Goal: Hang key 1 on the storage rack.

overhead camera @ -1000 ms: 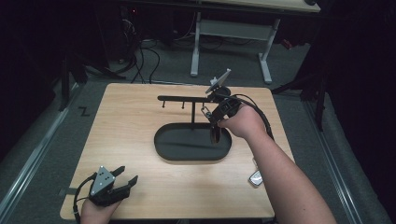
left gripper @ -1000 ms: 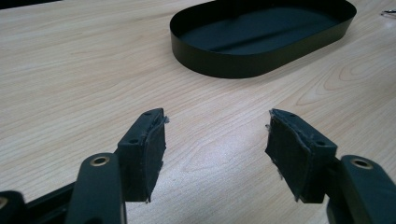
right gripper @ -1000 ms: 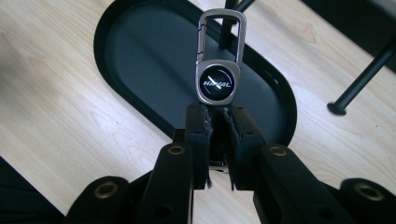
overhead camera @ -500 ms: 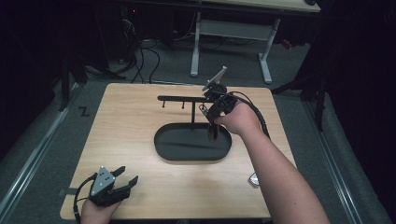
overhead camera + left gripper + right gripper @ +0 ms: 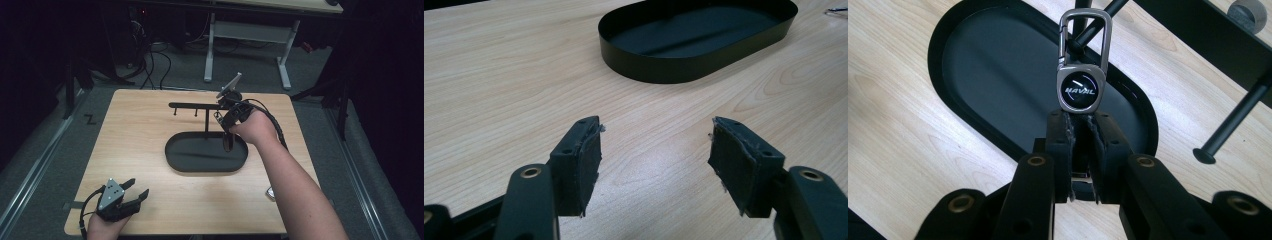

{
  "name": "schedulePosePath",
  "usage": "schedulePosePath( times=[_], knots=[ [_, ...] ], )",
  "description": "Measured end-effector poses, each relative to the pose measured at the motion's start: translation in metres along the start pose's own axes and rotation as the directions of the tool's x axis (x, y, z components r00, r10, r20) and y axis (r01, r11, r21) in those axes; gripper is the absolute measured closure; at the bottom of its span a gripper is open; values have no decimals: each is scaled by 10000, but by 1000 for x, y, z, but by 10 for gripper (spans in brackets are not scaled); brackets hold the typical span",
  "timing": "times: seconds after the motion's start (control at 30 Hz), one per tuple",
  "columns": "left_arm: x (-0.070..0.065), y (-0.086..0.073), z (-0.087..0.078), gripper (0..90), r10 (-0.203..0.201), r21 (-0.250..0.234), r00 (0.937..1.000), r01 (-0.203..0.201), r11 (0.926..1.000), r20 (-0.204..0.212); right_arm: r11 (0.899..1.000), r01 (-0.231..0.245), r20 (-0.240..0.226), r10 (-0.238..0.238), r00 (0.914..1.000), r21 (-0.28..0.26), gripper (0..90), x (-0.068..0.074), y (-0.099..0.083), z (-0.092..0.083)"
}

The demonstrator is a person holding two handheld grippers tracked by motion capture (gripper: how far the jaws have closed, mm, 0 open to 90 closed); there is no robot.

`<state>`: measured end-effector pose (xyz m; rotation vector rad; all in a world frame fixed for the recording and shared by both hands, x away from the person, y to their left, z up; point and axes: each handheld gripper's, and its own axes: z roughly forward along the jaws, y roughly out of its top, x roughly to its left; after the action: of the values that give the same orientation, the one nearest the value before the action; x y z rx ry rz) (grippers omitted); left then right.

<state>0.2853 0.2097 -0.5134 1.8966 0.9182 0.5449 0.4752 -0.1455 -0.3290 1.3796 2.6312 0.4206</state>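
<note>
My right gripper (image 5: 226,120) is shut on a metal keychain (image 5: 1081,90), a carabiner clip with a round emblem. It holds the keychain over the right part of a black oval tray (image 5: 175,155), next to the post of a black hanger stand (image 5: 192,105). In the right gripper view the clip's loop sits in front of the post, above the tray's floor (image 5: 998,60), and a peg of the stand (image 5: 1233,125) hangs at the right. Touch between loop and stand I cannot tell. My left gripper (image 5: 137,189) rests open near the table's front left corner, with nothing between its jaws (image 5: 656,150).
The wooden table (image 5: 140,130) carries the tray (image 5: 694,70) and stand in its middle. A small silvery object (image 5: 270,193) lies near the right front edge beside the person's forearm. Desk legs and cables stand on the floor beyond the far edge.
The right hand with the keychain has shifted slightly left, toward the stand's post. The left gripper has stayed where it was.
</note>
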Motion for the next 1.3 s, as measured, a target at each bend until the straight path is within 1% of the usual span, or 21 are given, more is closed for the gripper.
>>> schedulePosePath(
  times=[0.23, 0.3, 0.33, 0.4, 0.5, 0.6, 0.7, 0.77, 0.8, 0.93, 1.07, 1.27, 1.3],
  knots=[
    [1, 0, 0, 375, 6, -18, 10000, -6, 10000, 10, 9999, -168, 57, 168, 9998, 1, 807, 0, 1, 8],
    [1, 0, 0, 375, 16, 6, 10000, -16, 10000, 30, 9999, -104, 66, 104, 9999, -45, 806, 0, 2, 11],
    [1, 0, 0, 375, 19, 9, 10000, -19, 10000, 36, 9997, -235, 69, 235, 9997, -37, 806, 0, 2, 12],
    [1, 0, 0, 375, 11, -18, 10000, -11, 10000, 38, 9998, -197, 102, 198, 9998, -94, 805, -1, 2, 14],
    [1, 0, 0, 375, -15, -8, 10000, 15, 10000, 55, 9995, -272, 89, 274, 9996, -179, 804, -1, 2, 17],
    [1, 0, 0, 375, -26, -19, 10000, 26, 10000, 61, 9995, -235, 162, 238, 9996, -197, 803, -1, 2, 21],
    [1, 0, 1, 375, -2, 21, 9999, 2, 10000, 103, 9993, -359, 152, 361, 9992, -123, 801, 0, 3, 25],
    [1, 0, 1, 375, -2, 46, 9999, 1, 10000, 121, 9995, -267, 169, 269, 9995, -151, 799, 0, 3, 26],
    [1, 0, 1, 375, 12, 58, 9999, -13, 10000, 139, 9993, -311, 173, 314, 9994, -183, 792, 0, 3, 28],
    [1, 0, 1, 375, -8, 53, 9999, 7, 10000, 138, 9984, -464, 86, 467, 9989, -317, 783, 1, 4, 27],
    [1, 0, 1, 375, 23, 81, 9999, -24, 10000, 163, 9990, -330, 85, 333, 9994, -310, 774, 1, 3, 26],
    [0, 0, 2, 375, 46, 80, 9998, -48, 10000, 187, 9987, -306, 41, 308, 9995, -399, 757, 3, -6, 20],
    [0, 0, 3, 375, 54, 81, 9998, -55, 10000, 192, 9984, -389, 18, 391, 9992, -414, 752, 3, -8, 19]
  ],
)
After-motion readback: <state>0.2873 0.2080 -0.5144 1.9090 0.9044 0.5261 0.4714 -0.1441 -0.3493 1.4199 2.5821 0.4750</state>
